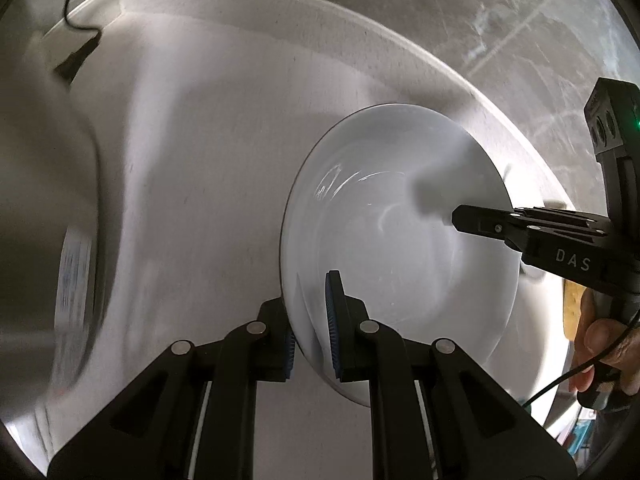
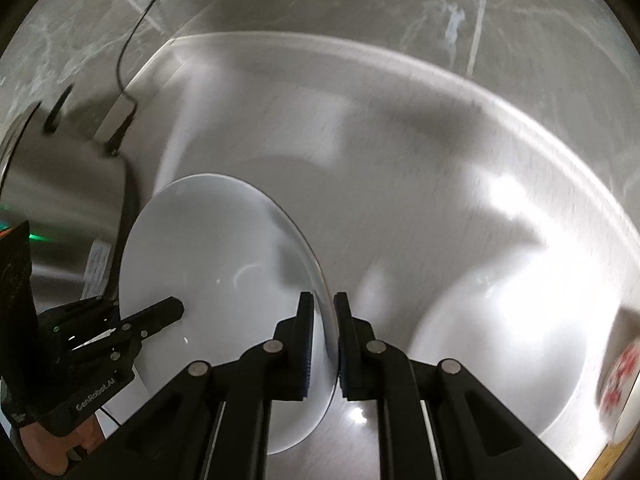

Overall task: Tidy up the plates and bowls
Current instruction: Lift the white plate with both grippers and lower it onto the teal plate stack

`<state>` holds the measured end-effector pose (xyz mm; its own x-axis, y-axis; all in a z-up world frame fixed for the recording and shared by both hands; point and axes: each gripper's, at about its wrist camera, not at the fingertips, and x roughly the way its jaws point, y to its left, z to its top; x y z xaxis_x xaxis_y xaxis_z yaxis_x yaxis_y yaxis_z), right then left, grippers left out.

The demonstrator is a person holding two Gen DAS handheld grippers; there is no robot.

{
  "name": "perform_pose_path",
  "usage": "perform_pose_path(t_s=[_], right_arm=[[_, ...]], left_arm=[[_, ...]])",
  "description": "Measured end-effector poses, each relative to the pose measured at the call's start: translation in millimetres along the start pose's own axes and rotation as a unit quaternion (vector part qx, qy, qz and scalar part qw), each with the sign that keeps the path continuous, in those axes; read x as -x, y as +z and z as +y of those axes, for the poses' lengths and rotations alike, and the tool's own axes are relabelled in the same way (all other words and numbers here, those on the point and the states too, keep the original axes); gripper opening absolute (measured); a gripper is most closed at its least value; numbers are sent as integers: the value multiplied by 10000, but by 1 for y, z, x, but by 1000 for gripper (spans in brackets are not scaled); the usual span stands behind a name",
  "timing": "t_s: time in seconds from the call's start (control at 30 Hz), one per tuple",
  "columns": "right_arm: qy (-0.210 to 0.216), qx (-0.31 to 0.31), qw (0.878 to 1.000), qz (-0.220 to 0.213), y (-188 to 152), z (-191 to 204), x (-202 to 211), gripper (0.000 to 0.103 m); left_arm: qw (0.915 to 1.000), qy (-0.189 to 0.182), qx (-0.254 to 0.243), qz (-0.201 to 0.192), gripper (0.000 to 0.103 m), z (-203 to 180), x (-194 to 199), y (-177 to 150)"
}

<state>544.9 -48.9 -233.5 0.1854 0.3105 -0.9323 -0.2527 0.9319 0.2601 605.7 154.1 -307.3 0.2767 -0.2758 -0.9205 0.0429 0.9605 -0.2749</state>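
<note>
A white plate point(image 1: 400, 240) is held by both grippers on opposite rims. My left gripper point(image 1: 312, 340) is shut on its left rim, one blue pad above the rim and one below. My right gripper point(image 1: 460, 220) reaches in from the right and grips the far rim. In the right wrist view the same plate point(image 2: 224, 280) lies to the left, with my right gripper point(image 2: 324, 340) shut on its near rim. My left gripper point(image 2: 176, 308) clamps the opposite side. A second round white dish point(image 2: 500, 332) lies on the table to the right, blurred.
A steel pot point(image 1: 44, 208) stands at the left of the white table point(image 1: 208, 128), also in the right wrist view point(image 2: 64, 184). A black cable point(image 2: 132, 32) runs past it. A red-and-white object point(image 2: 620, 376) sits at the right edge. Grey marbled floor point(image 1: 500, 20) lies beyond.
</note>
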Motion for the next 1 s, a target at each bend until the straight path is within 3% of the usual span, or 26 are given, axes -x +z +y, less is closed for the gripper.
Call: perform_pose_path(t_s=[0.33,0.57,1.0], right_arm=[[320,-86,9993,198,-59,17,-1,12],[425,-181,9985,307,-80,22,-8,12],[477,-288,9981,281,-90,19,-14,12]], left_arm=[[9995,41,57,306,11,9,16,-73],[9991,83,92,395,11,9,16,-109],[9992,90,74,381,11,2,-3,-110]])
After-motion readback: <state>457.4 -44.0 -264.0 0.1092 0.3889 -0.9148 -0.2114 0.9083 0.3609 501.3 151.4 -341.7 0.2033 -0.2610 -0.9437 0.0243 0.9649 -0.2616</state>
